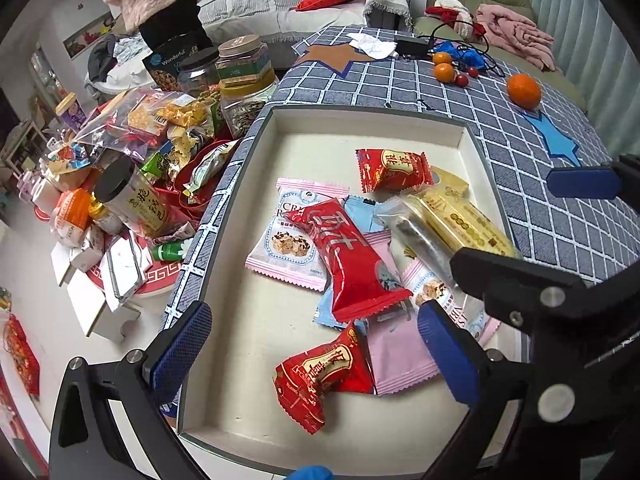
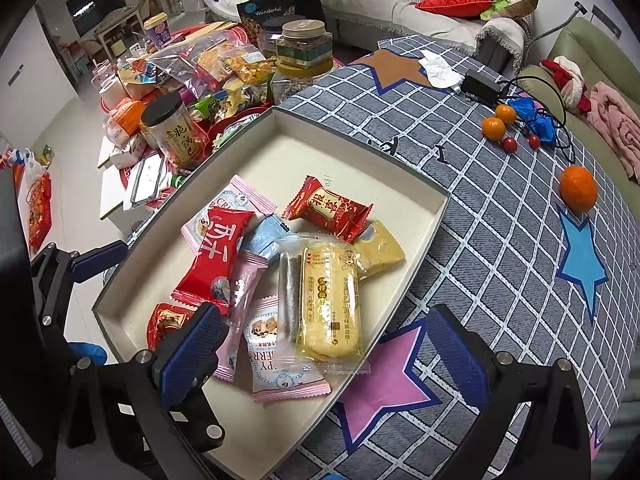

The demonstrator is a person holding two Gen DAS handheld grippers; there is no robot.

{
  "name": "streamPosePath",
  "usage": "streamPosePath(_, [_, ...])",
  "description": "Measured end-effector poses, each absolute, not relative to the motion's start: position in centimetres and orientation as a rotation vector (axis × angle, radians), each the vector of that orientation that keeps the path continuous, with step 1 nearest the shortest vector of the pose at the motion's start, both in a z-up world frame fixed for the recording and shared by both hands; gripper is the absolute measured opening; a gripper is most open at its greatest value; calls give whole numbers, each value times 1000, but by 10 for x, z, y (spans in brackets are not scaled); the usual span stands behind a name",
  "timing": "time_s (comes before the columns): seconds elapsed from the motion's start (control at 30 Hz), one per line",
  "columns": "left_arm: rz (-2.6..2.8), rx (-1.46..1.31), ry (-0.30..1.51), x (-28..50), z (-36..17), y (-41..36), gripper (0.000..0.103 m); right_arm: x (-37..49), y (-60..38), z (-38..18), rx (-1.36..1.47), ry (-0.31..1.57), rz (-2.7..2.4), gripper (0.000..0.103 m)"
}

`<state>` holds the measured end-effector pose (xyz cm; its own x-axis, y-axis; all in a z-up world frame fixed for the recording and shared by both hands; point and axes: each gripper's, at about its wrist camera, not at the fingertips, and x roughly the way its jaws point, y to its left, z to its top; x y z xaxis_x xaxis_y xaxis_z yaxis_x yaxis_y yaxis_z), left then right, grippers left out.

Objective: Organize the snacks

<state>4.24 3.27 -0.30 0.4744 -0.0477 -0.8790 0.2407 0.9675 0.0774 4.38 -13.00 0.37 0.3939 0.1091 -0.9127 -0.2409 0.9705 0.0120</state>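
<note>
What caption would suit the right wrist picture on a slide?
Open right gripper above a shallow tray of wrapped snacks, a yellow cake packet lying on top.

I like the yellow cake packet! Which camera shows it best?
The right wrist view: the yellow cake packet lies whole and unobstructed on top of the pile. In the left wrist view, the right hand-held gripper's black frame covers its near end.
</note>
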Motion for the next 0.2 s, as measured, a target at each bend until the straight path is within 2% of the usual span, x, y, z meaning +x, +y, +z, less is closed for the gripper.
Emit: streamPosePath(0.2, [-181,189,1033,41,0,34,103,43,-130,1,-129,1150,224,103])
